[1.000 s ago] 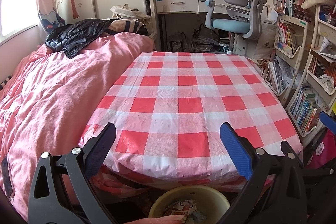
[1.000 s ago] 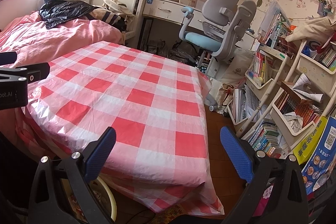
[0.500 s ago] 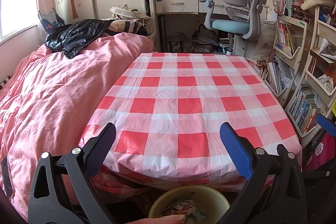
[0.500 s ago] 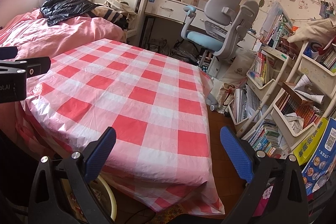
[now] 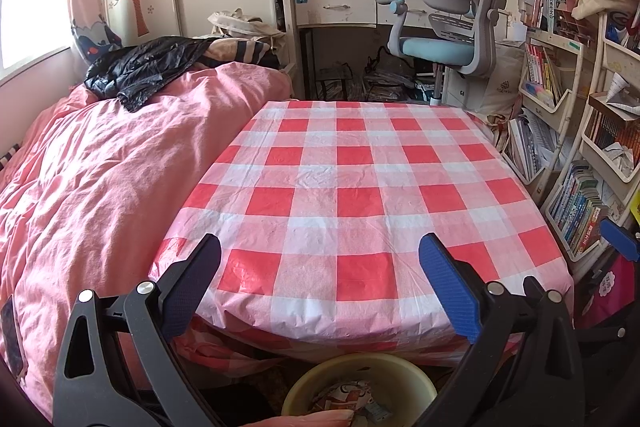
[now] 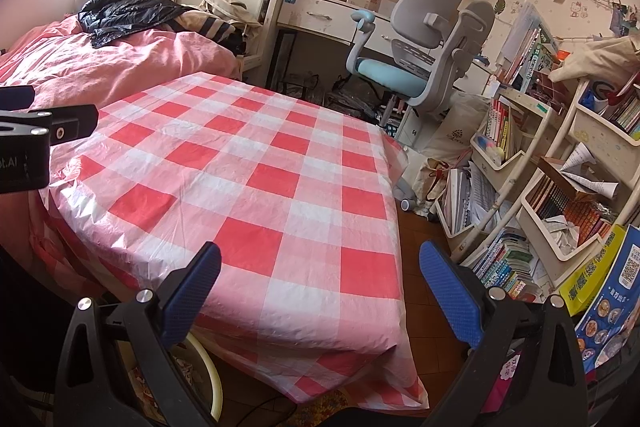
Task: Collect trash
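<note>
Bin (image 5: 360,387) below checkered table (image 5: 352,187).

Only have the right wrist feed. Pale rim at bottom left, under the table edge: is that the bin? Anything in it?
Observer: Yes. The left wrist view shows the whole yellow bin on the floor below the near edge of the table, with printed wrappers inside.
Operator: Left gripper carrying anything?
Observer: No. The left gripper is open, with nothing between its fingers.
</note>
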Demonstrator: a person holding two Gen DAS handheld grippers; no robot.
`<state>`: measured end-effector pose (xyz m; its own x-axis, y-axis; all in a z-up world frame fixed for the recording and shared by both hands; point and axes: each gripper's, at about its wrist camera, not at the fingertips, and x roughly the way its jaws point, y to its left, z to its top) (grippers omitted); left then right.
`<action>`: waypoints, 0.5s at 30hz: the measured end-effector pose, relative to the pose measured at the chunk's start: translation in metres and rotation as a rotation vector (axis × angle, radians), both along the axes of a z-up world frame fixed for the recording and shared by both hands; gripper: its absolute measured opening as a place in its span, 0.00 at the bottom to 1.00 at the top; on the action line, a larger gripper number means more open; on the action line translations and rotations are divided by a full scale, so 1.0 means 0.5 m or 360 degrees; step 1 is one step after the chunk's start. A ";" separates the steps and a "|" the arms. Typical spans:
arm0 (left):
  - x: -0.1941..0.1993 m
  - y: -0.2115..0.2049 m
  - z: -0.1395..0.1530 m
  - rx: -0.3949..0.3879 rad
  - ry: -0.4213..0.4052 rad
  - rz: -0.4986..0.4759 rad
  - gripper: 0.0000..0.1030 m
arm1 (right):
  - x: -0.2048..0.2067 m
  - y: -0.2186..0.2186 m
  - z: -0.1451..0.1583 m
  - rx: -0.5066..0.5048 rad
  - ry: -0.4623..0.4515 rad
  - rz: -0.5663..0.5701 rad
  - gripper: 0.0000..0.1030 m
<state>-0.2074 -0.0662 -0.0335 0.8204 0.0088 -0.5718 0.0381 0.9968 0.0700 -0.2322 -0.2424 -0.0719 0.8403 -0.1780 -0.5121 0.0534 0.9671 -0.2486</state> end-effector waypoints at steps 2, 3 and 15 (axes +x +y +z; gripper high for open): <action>0.001 0.001 0.000 -0.0002 0.0000 0.0001 0.93 | 0.000 0.000 0.000 0.0000 0.0000 -0.0001 0.93; 0.001 0.002 0.000 -0.0002 0.0000 0.0002 0.93 | 0.000 0.000 0.000 0.0001 0.0000 -0.0001 0.93; -0.006 -0.001 0.007 -0.0073 -0.0024 -0.0035 0.93 | 0.001 0.003 -0.001 -0.0003 0.0005 0.0002 0.93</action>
